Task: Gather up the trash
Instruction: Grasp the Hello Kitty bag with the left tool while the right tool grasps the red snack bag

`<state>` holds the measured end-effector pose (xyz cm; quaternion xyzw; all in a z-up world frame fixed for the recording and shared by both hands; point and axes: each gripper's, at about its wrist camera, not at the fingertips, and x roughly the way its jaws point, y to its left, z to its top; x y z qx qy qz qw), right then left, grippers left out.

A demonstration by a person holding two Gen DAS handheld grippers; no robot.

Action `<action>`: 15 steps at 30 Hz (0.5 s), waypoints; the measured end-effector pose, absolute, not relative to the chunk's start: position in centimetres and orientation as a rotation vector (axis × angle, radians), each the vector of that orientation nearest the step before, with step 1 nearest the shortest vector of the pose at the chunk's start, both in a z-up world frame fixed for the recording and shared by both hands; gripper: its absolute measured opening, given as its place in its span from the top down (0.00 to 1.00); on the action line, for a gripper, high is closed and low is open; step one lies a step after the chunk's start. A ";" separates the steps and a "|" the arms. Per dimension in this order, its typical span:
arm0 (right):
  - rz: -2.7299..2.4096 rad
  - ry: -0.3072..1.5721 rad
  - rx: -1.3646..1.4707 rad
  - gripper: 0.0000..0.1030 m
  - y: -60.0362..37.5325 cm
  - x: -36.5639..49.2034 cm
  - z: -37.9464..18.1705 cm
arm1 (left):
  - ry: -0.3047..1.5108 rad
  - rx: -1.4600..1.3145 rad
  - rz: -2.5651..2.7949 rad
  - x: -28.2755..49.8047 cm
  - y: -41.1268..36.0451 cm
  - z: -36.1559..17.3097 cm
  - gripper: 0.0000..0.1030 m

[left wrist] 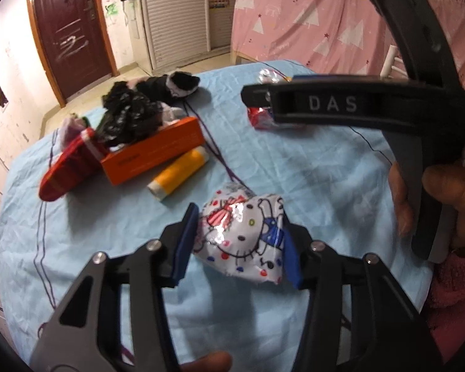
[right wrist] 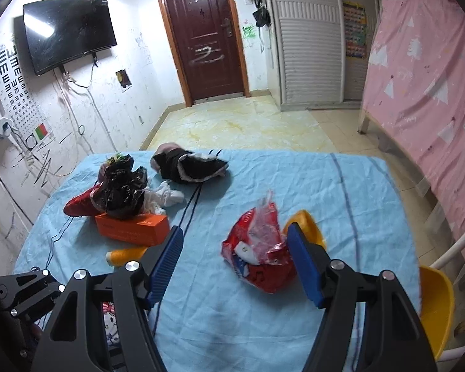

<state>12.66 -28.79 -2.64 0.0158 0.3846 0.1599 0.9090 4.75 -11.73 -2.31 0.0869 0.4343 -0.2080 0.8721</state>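
My left tongs (left wrist: 237,245) are clamped on the white cartoon-print wrapper (left wrist: 243,237), both blue pads touching its sides, low in the centre of the left wrist view. Its long axis runs roughly from upper left to lower right across the frame; its lower edge rests on the blue-covered table (left wrist: 294,170).

My right tongs (right wrist: 235,263) stand released, jaws apart, with the red wrapper (right wrist: 260,254) lying between them but not pressed; the right pad overlaps its edge. It lies crumpled, long axis slanting from upper right to lower left.

In the left view my own right tongs' arm hides most of the red wrapper. The orange box (left wrist: 153,152) holds black crumpled plastic (left wrist: 130,117), contents beneath unclear.
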 end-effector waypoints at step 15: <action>0.294 0.875 -0.019 0.73 -27.8 13.2 -5.3 | 0.925 0.127 -0.376 4.7 -9.3 -1.8 0.54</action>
